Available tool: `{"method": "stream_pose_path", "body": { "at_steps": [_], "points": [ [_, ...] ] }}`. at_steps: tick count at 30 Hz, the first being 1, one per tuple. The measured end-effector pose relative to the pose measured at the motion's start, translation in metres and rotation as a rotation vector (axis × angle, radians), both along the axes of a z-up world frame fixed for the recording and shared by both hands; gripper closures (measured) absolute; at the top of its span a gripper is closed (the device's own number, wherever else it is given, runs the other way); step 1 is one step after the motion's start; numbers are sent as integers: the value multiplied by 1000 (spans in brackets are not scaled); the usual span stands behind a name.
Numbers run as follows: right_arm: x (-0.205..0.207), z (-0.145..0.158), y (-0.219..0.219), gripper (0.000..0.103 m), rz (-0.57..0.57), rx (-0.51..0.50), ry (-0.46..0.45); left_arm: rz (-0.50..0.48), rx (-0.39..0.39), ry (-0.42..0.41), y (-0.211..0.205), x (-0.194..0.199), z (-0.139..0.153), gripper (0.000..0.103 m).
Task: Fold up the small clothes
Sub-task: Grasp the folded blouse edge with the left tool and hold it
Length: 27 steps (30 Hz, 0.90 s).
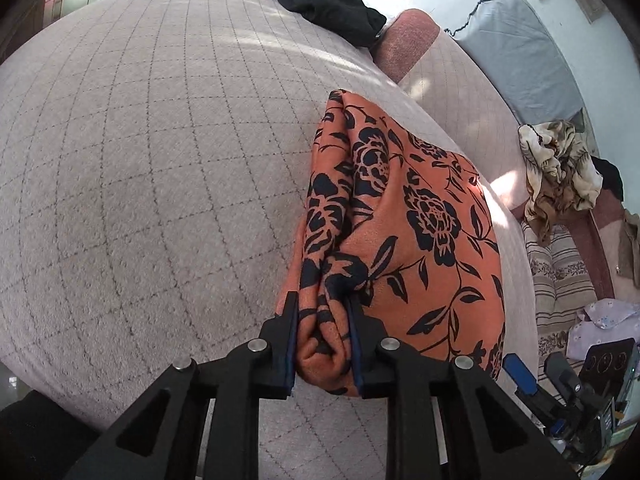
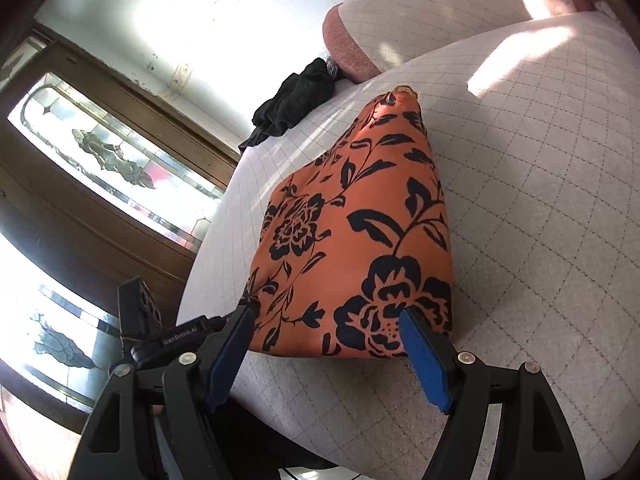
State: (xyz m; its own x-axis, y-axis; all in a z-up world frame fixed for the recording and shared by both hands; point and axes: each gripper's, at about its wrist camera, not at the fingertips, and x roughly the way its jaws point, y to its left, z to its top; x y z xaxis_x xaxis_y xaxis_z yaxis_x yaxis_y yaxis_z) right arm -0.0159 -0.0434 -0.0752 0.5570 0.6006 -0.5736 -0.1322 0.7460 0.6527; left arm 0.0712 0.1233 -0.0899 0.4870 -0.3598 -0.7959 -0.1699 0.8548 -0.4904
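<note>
Cloth: an orange fabric garment with black flower print (image 1: 416,216), folded, lies on the pale grey quilted bed cover (image 1: 160,160), centre right in the left wrist view.
Left gripper (image 1: 324,344): jaws narrow, pinching a bunched fold at the garment's near corner.
Right gripper (image 2: 328,344): blue pads spread wide, straddling the garment's near edge (image 2: 360,240) without pressing it.
Background: a crumpled black cloth (image 1: 320,0) at the upper middle.
</note>
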Motion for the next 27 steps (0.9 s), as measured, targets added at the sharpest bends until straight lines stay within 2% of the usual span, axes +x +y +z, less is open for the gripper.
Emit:
{"method": "stream_pose_path", "body": {
  "at_steps": [2, 4, 6, 8, 12, 14, 16, 19, 20, 23, 25, 27],
  "points": [
    [4, -2, -9, 25, -18, 18, 14, 9, -20, 12, 3, 5, -3, 74],
    [12, -13, -18, 25, -34, 43, 59, 19, -21, 25, 8, 6, -6, 62],
    [20, -25, -26, 25, -52, 68, 114, 18, -20, 28, 11, 3, -2, 62],
    [28, -33, -34, 25, -60, 103, 145, 26, 4, -4, 13, -3, 13, 63],
    [36, -38, -42, 25, -66, 130, 156, 7, 40, -111, 11, 0, 51, 64],
    [39, -39, -43, 25, -64, 135, 159, -29, 48, -121, 4, 14, 56, 64],
    [45, -40, -43, 25, -54, 141, 165, -66, 90, -92, -4, 35, 48, 64],
    [52, -38, -42, 25, -29, 148, 162, -109, 125, 37, -11, 71, 11, 64],
    [57, -38, -42, 25, -20, 150, 160, -117, 106, 38, -10, 78, 5, 64],
    [69, -40, -46, 25, -6, 156, 174, -144, 121, 8, -8, 82, 4, 71],
    [78, -48, -46, 24, 3, 196, 203, -151, 152, -9, -12, 82, 4, 72],
    [86, -59, -38, 25, 60, 251, 242, -144, 154, -12, -12, 82, 3, 72]
  ]
}}
